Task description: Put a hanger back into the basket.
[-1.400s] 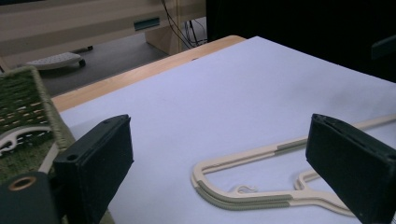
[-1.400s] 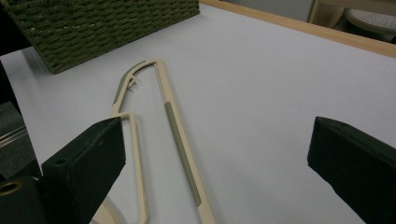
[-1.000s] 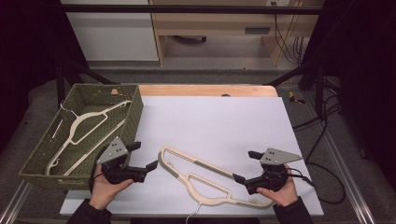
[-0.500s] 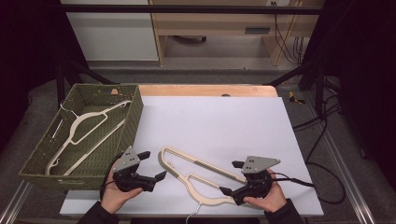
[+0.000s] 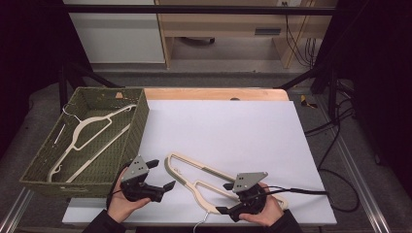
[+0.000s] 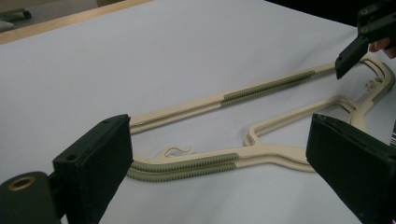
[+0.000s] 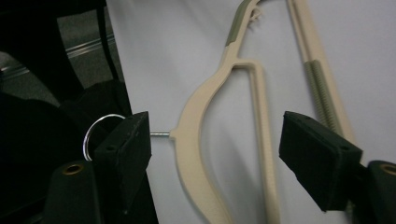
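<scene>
- One cream hanger (image 5: 90, 138) already lies in the green basket (image 5: 138, 121) at nine o'clock
- Second hanger (image 5: 204, 182) lies flat on the white table (image 5: 233, 126) at six o'clock, not yet lifted
- Right gripper (image 5: 227, 198) has just been closing around its neck, pads apart from it
- Left gripper (image 5: 163, 174) gapes wide, empty

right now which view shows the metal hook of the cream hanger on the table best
The right gripper view: the metal hook curls past the table edge, its stem joining the cream hanger. The high view shows a faint sliver of it at the front edge. The left gripper view shows the hanger's arms, no hook.
</scene>
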`<state>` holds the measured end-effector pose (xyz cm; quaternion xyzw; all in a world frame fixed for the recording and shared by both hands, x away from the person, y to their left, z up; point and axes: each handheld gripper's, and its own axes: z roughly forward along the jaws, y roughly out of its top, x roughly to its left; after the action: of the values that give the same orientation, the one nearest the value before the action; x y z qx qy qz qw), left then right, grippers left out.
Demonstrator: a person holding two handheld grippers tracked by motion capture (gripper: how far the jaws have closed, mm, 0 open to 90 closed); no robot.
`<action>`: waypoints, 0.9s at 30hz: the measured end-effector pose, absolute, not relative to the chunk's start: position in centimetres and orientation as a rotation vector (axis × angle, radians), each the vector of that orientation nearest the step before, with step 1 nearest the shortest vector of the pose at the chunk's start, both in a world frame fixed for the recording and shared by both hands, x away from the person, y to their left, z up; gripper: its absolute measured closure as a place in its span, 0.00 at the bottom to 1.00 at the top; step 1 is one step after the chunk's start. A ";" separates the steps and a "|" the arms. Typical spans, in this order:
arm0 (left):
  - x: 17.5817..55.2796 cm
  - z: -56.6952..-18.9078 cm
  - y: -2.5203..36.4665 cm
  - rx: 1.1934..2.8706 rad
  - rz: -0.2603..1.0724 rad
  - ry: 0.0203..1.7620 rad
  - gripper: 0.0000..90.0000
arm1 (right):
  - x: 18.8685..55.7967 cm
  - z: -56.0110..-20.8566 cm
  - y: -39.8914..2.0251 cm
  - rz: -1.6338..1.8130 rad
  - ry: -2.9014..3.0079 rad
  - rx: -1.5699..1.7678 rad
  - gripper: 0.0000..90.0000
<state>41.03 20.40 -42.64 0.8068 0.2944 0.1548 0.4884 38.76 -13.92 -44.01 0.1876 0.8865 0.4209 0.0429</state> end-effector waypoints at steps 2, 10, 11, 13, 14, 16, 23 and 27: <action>41.0 -42.7 20.4 1.965 0.374 0.717 0.08 | 38.7 -44.5 -13.6 1.276 2.742 0.550 0.35; 41.2 -42.9 20.2 1.978 0.365 0.718 0.08 | 38.6 -46.2 -12.5 1.214 2.824 0.503 0.49; 41.2 -43.0 20.2 1.979 0.365 0.717 0.08 | 38.5 -46.4 -12.4 1.204 2.833 0.518 0.50; 41.2 -43.0 20.2 1.982 0.361 0.715 0.08 | 38.5 -46.9 -12.2 1.190 2.843 0.496 0.52; 41.1 -43.0 20.1 1.982 0.362 0.712 0.08 | 38.6 -47.1 -12.1 1.174 2.848 0.487 0.54; 41.1 -43.0 20.1 1.982 0.361 0.709 0.08 | 38.6 -47.4 -12.1 1.153 2.854 0.461 0.58; 41.2 -43.0 20.1 1.979 0.352 0.711 0.08 | 38.6 -47.6 -12.0 1.134 2.851 0.420 0.70; 41.2 -43.0 20.0 1.982 0.353 0.704 0.08 | 38.7 -47.6 -12.0 1.134 2.850 0.367 0.79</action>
<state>41.16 19.97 -43.03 0.8136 0.2889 0.1448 0.4834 38.72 -12.04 -47.63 0.1186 0.9223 0.3670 0.0260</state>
